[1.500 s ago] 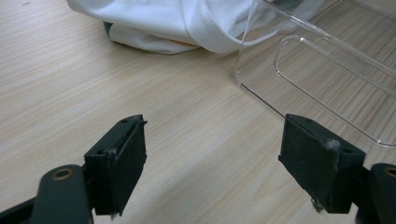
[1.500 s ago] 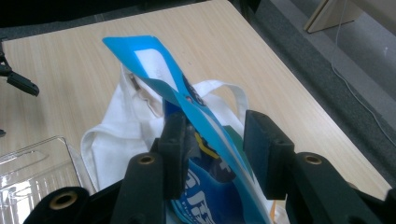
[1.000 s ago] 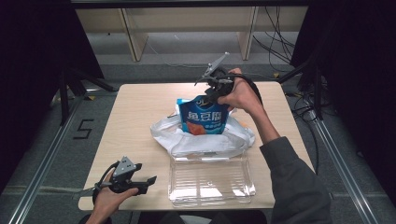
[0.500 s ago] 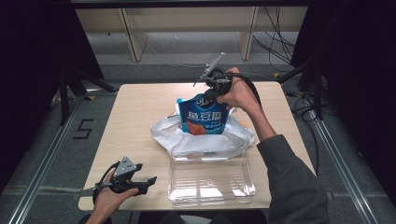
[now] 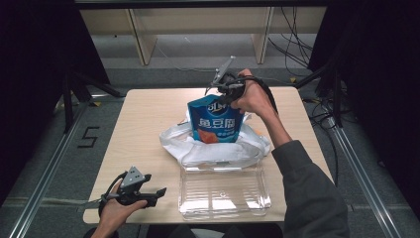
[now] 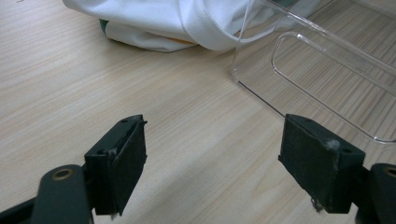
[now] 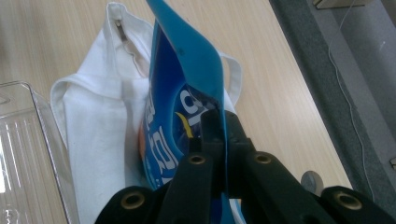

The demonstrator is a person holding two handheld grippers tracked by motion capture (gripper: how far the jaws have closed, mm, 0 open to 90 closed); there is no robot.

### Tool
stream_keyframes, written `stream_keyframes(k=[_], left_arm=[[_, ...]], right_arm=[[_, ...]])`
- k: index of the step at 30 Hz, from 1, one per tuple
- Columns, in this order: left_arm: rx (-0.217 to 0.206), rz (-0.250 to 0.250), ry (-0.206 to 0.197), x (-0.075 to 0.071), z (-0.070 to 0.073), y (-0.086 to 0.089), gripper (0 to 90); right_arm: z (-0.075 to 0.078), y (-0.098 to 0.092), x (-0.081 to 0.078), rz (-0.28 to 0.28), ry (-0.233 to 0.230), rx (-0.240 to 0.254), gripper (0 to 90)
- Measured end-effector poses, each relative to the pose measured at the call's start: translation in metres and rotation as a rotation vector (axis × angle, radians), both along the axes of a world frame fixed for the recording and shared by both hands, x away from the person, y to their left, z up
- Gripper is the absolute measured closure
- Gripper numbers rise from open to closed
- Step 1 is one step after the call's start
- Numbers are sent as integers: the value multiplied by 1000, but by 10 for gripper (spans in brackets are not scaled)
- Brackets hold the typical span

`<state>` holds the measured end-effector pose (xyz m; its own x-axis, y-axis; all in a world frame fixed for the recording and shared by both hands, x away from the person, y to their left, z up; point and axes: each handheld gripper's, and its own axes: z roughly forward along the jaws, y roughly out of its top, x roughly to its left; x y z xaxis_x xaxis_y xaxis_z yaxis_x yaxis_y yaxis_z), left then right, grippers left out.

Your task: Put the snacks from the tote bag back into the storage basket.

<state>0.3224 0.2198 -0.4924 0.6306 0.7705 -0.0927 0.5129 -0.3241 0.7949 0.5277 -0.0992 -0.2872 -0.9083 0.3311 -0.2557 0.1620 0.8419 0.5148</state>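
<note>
A blue snack pouch [image 5: 217, 121] stands upright inside a crumpled white cloth bag [image 5: 198, 148] at the middle of the wooden table [image 5: 148, 114]. My right gripper [image 5: 227, 95] comes in from the far right. Its jaws have just been closing, and they now pinch the pouch's top edge. In the right gripper view the gripper [image 7: 223, 126] clamps the thin blue rim of the pouch [image 7: 187, 60] above the white bag [image 7: 93, 121]. My left gripper [image 5: 161, 191] rests at the table's near left. Its jaws stand wide apart over bare wood, with nothing between them [image 6: 212, 158].
A clear plastic tray [image 5: 223, 196] lies at the near edge, just in front of the white bag, and its corner [image 6: 327, 60] is close to the left gripper's right jaw. The white bag's hem [image 6: 163, 18] lies beyond. Dark stands and cables flank the table.
The right gripper has tilted slightly over the pouch's top. The pouch, the white bag and the left hand stay where they were.
</note>
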Motion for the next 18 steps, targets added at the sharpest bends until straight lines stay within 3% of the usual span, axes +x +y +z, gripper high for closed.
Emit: stream_keyframes(k=[6,11,17,18], left_arm=[[-3,-1,-13,0,0,0,219],[-2,1,-13,1,0,0,219],[-9,3,-16,1,0,0,219],[-9,3,-16,0,-1,0,219]], right_arm=[[11,-1,-3,21,-18,29,900],[29,-5,-8,11,-45,55,900],[53,-6,-13,41,-80,79,900],[57,-6,-16,28,-70,85,900]])
